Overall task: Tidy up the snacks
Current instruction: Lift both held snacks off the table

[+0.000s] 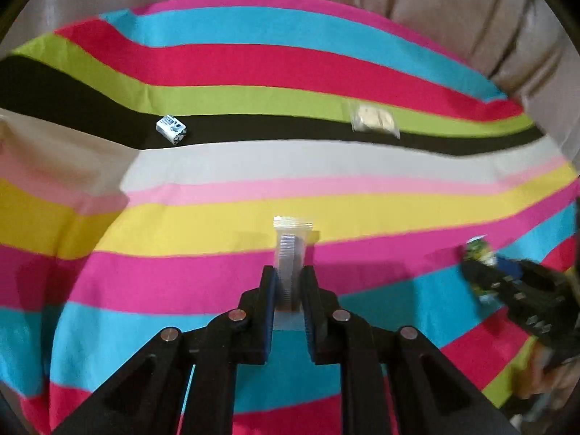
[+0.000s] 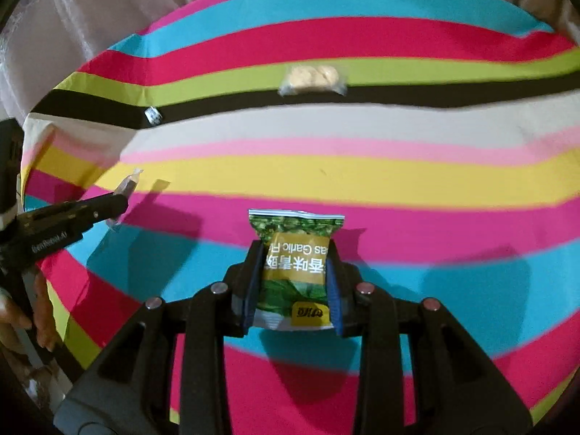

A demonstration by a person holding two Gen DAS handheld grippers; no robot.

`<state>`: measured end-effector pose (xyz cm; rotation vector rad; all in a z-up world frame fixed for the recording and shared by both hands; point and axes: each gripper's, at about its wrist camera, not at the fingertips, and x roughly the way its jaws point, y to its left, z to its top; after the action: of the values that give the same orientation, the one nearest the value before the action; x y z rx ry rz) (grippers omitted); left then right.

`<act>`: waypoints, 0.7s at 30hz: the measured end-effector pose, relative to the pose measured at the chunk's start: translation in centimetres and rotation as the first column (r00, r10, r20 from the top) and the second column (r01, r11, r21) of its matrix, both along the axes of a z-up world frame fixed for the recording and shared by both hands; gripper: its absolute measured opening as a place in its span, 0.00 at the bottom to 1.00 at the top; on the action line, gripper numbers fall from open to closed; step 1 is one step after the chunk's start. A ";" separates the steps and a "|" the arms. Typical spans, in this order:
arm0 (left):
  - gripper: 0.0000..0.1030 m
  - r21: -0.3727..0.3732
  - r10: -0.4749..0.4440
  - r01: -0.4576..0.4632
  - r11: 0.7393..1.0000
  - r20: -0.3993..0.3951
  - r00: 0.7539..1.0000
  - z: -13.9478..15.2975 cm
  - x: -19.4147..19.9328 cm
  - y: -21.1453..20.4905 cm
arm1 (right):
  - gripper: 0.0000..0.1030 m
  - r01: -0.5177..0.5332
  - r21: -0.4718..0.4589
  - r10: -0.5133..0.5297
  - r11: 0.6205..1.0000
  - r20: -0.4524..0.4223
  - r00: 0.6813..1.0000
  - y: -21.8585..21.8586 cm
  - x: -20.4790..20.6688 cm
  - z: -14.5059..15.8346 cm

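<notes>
My left gripper (image 1: 290, 275) is shut on a narrow clear snack packet (image 1: 291, 250) with brown contents, held above the striped cloth; it also shows in the right wrist view (image 2: 125, 186). My right gripper (image 2: 295, 253) is shut on a green and yellow garlic pea packet (image 2: 295, 264), held above the cloth; it also shows at the right of the left wrist view (image 1: 478, 253). A small white and blue carton (image 1: 171, 128) lies on the black stripe at the left. A clear bag of pale biscuits (image 1: 373, 117) lies on the green and black stripes farther right.
A bright striped cloth (image 1: 253, 65) covers the whole surface. Beige curtain folds (image 1: 453, 3) hang behind its far edge. The person's hand (image 2: 21, 311) holds the left gripper at the left rim of the right wrist view.
</notes>
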<state>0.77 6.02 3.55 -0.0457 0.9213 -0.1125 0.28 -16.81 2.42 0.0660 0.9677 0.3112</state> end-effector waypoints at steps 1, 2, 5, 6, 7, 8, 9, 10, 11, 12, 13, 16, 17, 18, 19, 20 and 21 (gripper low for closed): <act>0.19 0.024 0.003 -0.003 1.000 0.001 1.000 -0.4 -0.2 -0.6 | 0.35 0.005 -0.003 -0.005 1.000 -0.003 1.000 -1.2 -0.8 0.0; 0.20 0.062 0.010 -0.010 0.998 -0.004 1.000 -0.7 -0.1 -1.1 | 0.35 0.010 -0.002 -0.010 1.000 0.000 1.000 -1.6 -1.1 0.1; 0.45 0.198 0.027 -0.029 0.980 0.017 1.000 -1.3 0.1 -2.5 | 0.36 0.016 -0.003 -0.016 1.000 0.010 1.000 -2.2 -1.8 0.0; 0.67 0.230 0.034 -0.039 0.972 0.028 0.999 -1.3 0.2 -2.3 | 0.36 0.016 -0.013 -0.016 1.000 0.019 1.000 -2.2 -2.0 0.0; 0.80 0.237 0.029 -0.035 0.971 0.031 0.999 -1.5 0.4 -2.3 | 0.36 0.020 -0.019 -0.019 1.000 0.023 1.000 -2.1 -2.1 0.0; 0.81 0.230 0.021 -0.028 0.973 0.031 0.999 -1.7 0.7 -2.2 | 0.36 0.024 -0.021 -0.023 1.000 0.032 0.999 -2.1 -2.2 -0.1; 0.82 0.208 0.025 -0.034 0.978 0.045 0.999 -1.8 0.6 -1.8 | 0.36 0.028 -0.021 -0.027 0.999 0.046 0.999 -2.0 -2.4 -0.1; 0.81 0.147 0.048 -0.052 0.988 0.031 0.998 -2.1 1.1 -0.9 | 0.36 0.029 -0.024 -0.028 0.999 0.055 0.998 -2.1 -2.6 -0.1; 0.79 0.098 0.061 -0.062 0.993 0.013 0.998 -2.1 1.2 -0.2 | 0.36 0.030 -0.026 -0.029 0.999 0.056 0.998 -2.0 -2.6 -0.1; 0.63 0.081 0.092 -0.093 0.992 0.013 0.996 -1.9 1.2 0.4 | 0.36 0.032 -0.021 -0.031 0.999 0.055 0.998 -2.1 -2.6 -0.1; 0.38 0.084 0.092 -0.093 0.992 0.022 0.996 -1.6 0.9 0.3 | 0.36 0.032 -0.015 -0.031 0.999 0.054 0.998 -2.2 -2.6 -0.1; 0.13 0.091 0.096 -0.096 0.991 0.004 0.995 -1.2 -0.1 -1.0 | 0.36 0.033 0.024 -0.035 0.999 0.048 0.998 -2.9 -2.6 -0.1; 0.13 0.085 0.095 -0.096 0.992 0.013 0.995 -1.0 -0.8 -1.6 | 0.36 0.034 0.029 -0.035 0.999 0.047 0.998 -3.0 -2.6 -0.1; 0.13 0.097 0.100 -0.102 0.990 0.024 0.995 -0.8 -1.4 -2.2 | 0.36 0.033 0.027 -0.034 0.999 0.047 0.998 -3.0 -2.6 -0.1; 0.13 0.106 0.104 -0.107 0.989 0.035 0.994 -0.6 -2.0 -2.8 | 0.36 0.033 0.019 -0.033 0.999 0.049 0.998 -2.8 -2.6 -0.1; 0.13 0.104 0.112 -0.116 0.988 0.045 0.993 -0.4 -2.6 -3.2 | 0.36 0.031 0.007 -0.032 0.999 0.051 0.998 -2.7 -2.7 -0.1; 0.13 0.091 0.125 -0.130 0.987 0.053 0.991 0.0 -3.3 -3.6 | 0.36 0.032 -0.011 -0.031 0.999 0.055 0.998 -2.4 -2.7 0.0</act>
<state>-2.54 2.44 3.53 -0.0143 0.8736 0.0488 -2.44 -19.22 2.39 0.0612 0.9136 0.2770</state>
